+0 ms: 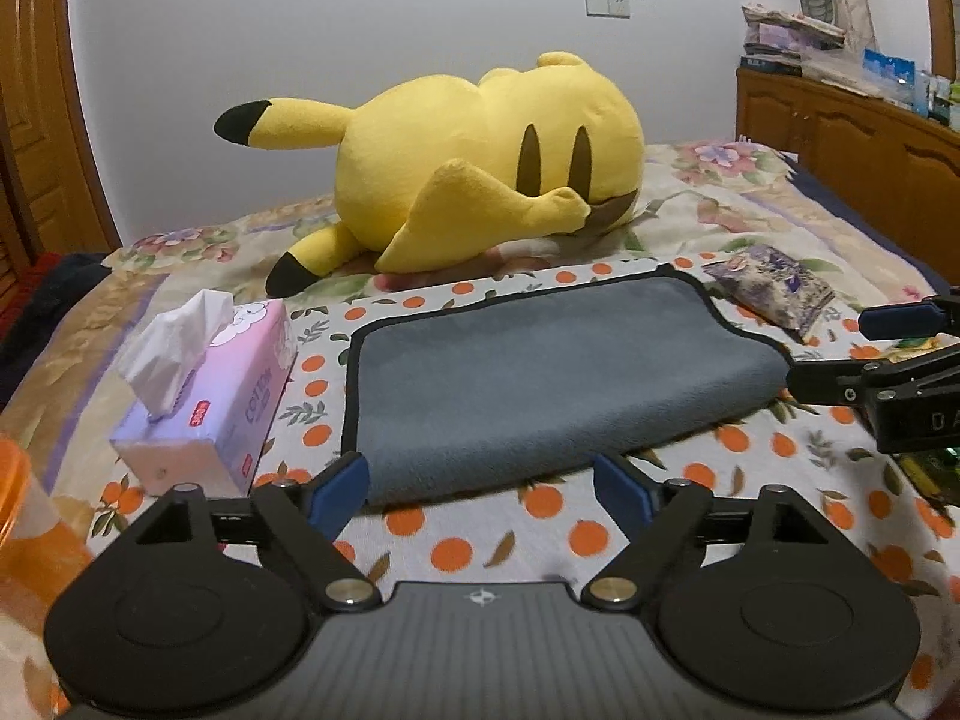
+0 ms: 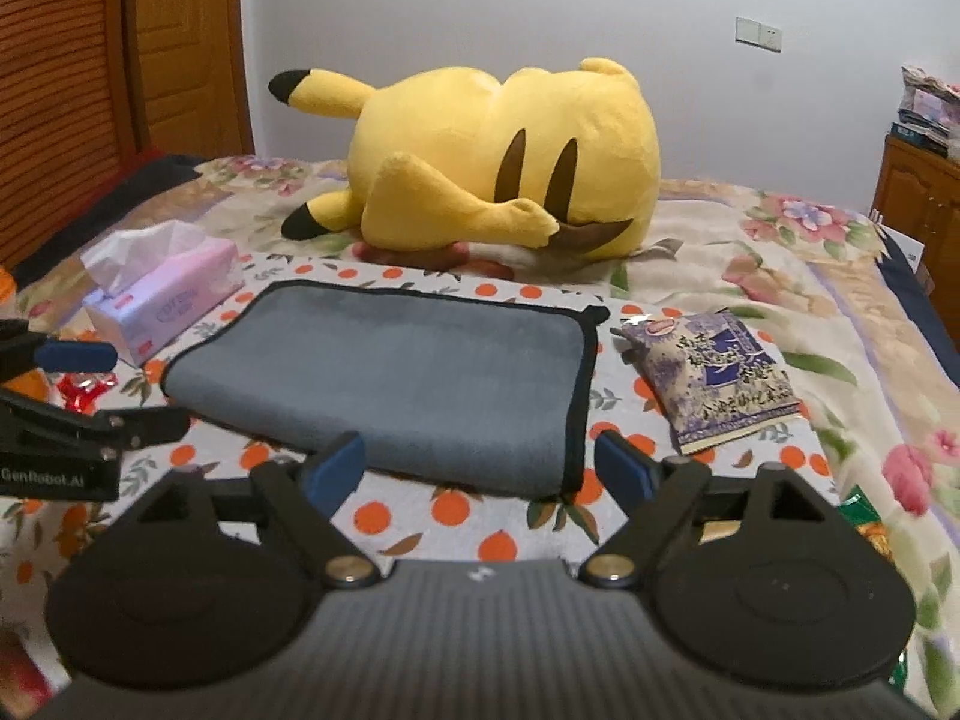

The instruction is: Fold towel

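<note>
Both grippers, left [image 1: 480,489] & right [image 2: 480,468], hover w/ jaws spread, empty, at near edge of grey black-trimmed fleece towel [image 2: 384,378] lying folded on orange-print cloth [image 2: 420,525]; best pinch corners evenly before lifting.

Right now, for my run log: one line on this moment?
towel: folded once, flat | left gripper: open, empty | right gripper: open, empty

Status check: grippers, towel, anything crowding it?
Left gripper and right gripper both open, empty, at towel's near edge. Grey towel folded once, flat. Tissue box left of it, snack packet right, both apart.
</note>
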A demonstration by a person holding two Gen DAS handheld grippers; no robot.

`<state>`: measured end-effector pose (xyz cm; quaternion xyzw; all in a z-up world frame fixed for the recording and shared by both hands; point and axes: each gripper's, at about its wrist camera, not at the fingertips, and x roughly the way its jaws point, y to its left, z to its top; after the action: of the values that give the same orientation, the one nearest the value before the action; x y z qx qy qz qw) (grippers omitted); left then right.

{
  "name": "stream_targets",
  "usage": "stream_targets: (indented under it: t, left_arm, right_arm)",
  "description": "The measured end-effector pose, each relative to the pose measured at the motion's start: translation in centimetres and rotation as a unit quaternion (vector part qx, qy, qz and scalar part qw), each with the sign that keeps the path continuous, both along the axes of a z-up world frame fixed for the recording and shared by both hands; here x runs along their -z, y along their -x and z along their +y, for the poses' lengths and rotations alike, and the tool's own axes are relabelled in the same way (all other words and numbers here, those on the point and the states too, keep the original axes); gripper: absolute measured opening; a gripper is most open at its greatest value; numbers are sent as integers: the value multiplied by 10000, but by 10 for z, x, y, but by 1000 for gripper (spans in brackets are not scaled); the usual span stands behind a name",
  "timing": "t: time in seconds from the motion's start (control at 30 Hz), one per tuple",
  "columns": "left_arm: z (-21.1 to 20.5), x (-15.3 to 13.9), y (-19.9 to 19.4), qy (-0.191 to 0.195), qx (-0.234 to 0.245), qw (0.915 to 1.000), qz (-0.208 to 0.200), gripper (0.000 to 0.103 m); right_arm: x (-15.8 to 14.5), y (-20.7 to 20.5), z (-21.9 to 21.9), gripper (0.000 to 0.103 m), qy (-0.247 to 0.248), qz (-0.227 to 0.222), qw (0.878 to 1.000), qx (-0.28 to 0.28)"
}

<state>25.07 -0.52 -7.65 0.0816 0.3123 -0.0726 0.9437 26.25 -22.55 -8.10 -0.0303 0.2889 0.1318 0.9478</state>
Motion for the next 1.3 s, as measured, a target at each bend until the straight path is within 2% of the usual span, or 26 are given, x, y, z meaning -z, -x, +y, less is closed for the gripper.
stream_targets:
  t: [0.17,0.4,0.7,1.3]
  left_arm:
    - [-7,-9,19,0,-57,10000,-51,91]
    - [-16,-19,39,-90,28,9999,-125,98]
    - [-18,-34,59,-89,1,9998,-166,99]
    - [-17,-91,126,-1,-89,9989,-453,103]
  right_arm:
    - [-9,16,0,97,10,-82,10000,32]
    - [-16,34,0,103,-29,-130,9999,18]
    - [-31,55,-9,103,-87,-212,9996,146]
    - [-72,118,-30,103,-252,-479,9982,276]
